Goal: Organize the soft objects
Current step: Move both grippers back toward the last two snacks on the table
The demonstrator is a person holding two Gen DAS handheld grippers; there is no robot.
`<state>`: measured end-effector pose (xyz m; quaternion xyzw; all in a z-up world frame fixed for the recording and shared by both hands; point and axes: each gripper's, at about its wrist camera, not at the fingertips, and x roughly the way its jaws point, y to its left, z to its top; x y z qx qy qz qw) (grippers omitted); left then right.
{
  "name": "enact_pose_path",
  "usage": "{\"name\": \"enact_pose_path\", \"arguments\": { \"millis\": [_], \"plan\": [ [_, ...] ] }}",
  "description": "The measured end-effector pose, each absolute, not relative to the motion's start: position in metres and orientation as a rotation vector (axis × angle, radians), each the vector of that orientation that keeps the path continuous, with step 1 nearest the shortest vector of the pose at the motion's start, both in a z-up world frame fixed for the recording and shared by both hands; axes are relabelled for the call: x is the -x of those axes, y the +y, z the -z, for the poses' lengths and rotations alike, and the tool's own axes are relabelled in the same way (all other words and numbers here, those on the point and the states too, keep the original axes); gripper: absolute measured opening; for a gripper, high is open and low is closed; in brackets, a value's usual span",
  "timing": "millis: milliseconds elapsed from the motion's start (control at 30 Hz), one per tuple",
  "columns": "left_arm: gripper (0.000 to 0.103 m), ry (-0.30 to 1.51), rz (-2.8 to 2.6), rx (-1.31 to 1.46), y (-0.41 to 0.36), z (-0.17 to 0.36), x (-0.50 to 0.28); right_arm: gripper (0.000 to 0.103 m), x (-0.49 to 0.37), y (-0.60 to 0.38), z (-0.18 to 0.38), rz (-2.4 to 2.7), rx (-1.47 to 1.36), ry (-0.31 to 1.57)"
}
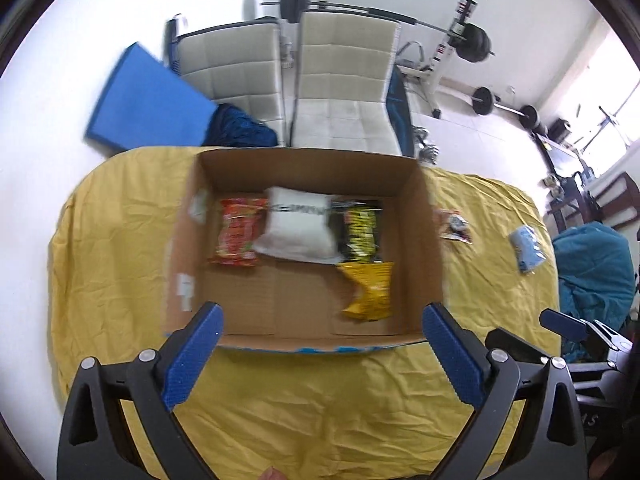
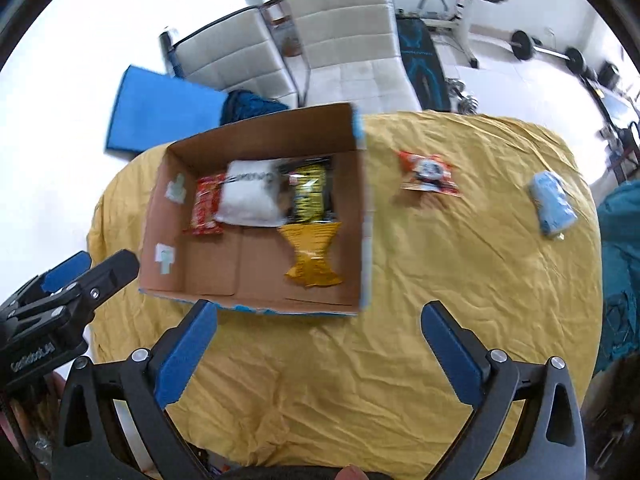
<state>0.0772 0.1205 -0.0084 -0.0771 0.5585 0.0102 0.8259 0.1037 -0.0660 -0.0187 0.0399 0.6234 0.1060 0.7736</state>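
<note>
Both wrist views look down, near, sharing the cardboard box (image 1: 428, 240) (image 2: 362, 216).

Two white chairs (image 1: 344, 68) stand beside a barbell rack (image 1: 456, 36).

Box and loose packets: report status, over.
Left gripper and right gripper open, empty. Box holds four packets. Orange packet and blue packet outside on cloth. Nothing blocking.
</note>
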Motion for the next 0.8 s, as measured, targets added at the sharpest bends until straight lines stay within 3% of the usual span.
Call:
{"name": "enact_pose_path", "arguments": {
  "millis": [233, 467, 800],
  "plan": [
    [0.102, 1.221, 0.088, 0.098, 0.024, 0.015, -0.117, 0.103, -0.124, -0.177, 0.028, -0.052, -0.113, 1.36],
    [0.102, 1.356, 0.177, 0.0, -0.071, 0.062, -0.196, 0.103, -0.154, -0.298, 0.049, 0.116, -0.158, 1.383],
    [0.102, 1.509, 0.118, -0.06, -0.12, 0.136, -0.294, 0.103, -0.219, -0.375, 0.106, 0.136, -0.2, 1.479]
  ]
}}
